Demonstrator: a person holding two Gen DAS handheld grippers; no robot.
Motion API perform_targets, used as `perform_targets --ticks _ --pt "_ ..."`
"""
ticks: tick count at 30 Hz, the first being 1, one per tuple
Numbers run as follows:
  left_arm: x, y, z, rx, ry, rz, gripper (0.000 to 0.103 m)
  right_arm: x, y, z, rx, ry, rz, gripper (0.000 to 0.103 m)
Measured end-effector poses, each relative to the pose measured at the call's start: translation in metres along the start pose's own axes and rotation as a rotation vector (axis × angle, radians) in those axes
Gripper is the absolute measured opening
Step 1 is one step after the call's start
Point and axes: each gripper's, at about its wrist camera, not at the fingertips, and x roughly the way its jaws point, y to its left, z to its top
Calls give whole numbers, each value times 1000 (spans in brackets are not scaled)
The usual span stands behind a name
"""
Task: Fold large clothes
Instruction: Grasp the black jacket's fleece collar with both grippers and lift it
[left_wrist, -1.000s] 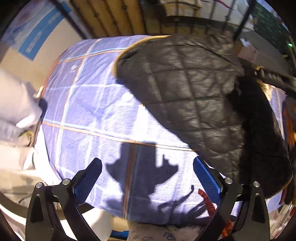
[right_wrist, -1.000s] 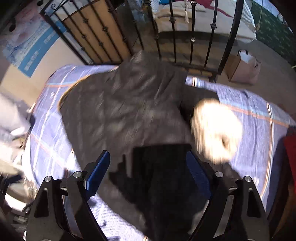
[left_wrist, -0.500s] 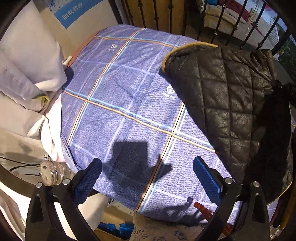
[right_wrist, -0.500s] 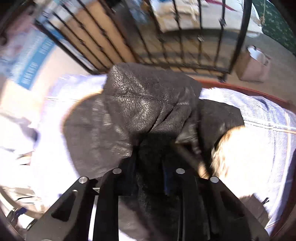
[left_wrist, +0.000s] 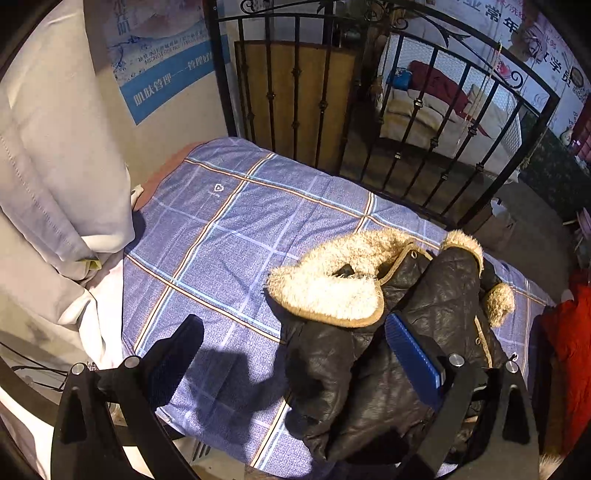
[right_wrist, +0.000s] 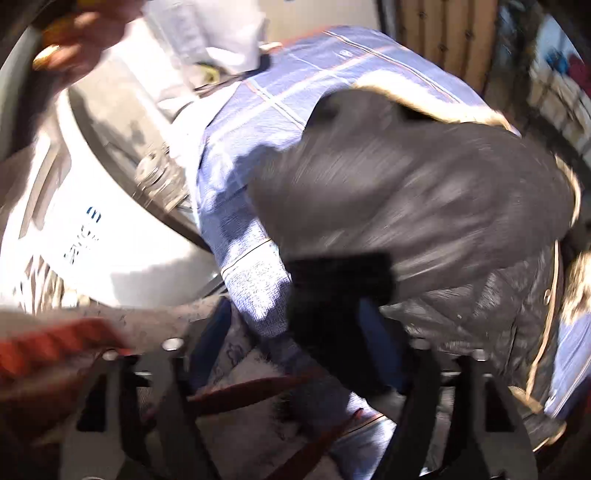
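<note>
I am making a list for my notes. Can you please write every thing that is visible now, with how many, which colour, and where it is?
jacket: one, dark brown quilted with tan fur collar, bunched on the near right part of the bed.
bed cover: one, blue-purple check with orange lines, spread over the bed.
railing: one, black iron, behind the bed.
poster: one, blue and white, on the wall at upper left.
pale cloth: grey-white, hanging at the left edge.
red garment: one, at the right edge.
left gripper: black with blue pads, open, above the bed.
right gripper: black, blurred, open, above the jacket's near edge.
</note>
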Motion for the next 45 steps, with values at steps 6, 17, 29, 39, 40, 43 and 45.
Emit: perform_targets --ticks 6,17,29,39,40,43,45 --pt "44 8 -58 -27 156 -7 97 -47 -46 14 134 -135 -113 86" --pt "138 37 -119 -118 323 -64 97 -76 -195 21 626 -269 -123 86" --pt "176 7 -110 9 290 -73 70 26 -237 194 502 -175 -242 86" --pt "158 -19 -114 163 225 -63 18 111 -240 180 401 -22 -305 41" --pt "154 -16 -110 150 210 -73 16 93 -238 170 417 -68 -267 39" --pt "128 -6 -92 114 136 -123 14 20 -237 132 537 -222 -150 33" --pt "104 -1 -73 98 77 -169 13 -29 -236 105 599 -320 -112 31"
